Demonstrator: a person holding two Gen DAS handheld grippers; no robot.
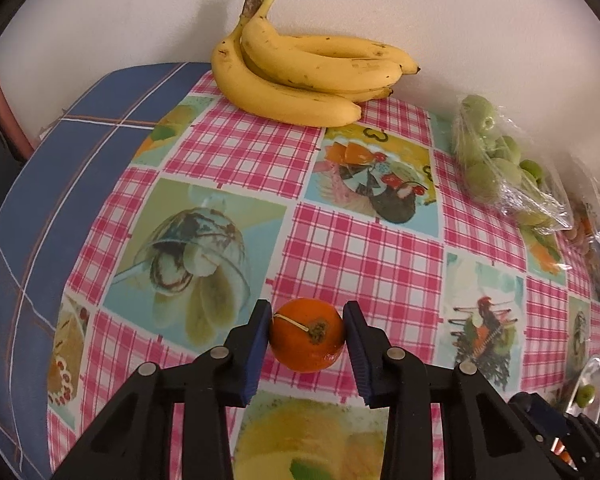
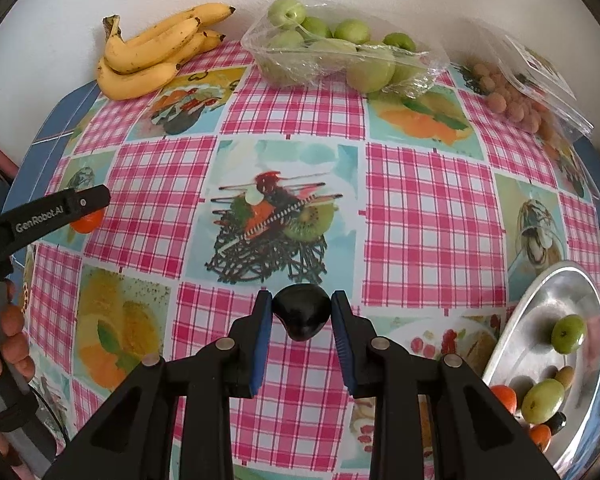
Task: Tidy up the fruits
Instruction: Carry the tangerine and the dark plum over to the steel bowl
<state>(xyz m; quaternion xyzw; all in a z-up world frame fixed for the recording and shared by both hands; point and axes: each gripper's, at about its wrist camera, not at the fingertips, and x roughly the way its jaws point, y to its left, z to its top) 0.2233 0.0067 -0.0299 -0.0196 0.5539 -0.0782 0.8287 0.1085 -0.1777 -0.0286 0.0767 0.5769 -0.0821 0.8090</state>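
Between my L gripper (image 1: 306,342) pads sat an orange (image 1: 307,334), clamped just above the checked tablecloth (image 1: 364,256). My R gripper (image 2: 299,316) pinched a dark plum (image 2: 302,312) w/ narrow jaws, near a metal plate (image 2: 540,308) holding green & orange fruit. Bananas (image 1: 300,76) lay by the wall.

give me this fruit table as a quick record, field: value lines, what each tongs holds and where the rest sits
left tongs: shut on an orange, held above the tablecloth
right tongs: shut on a dark plum
bananas: one bunch at the far edge by the wall
green fruit bag: clear plastic, right of the bananas
small brownish fruit bag: far right corner
metal tray: near right; holds green fruits, small oranges, one small brownish fruit and a dark one
tablecloth: pink check with food pictures
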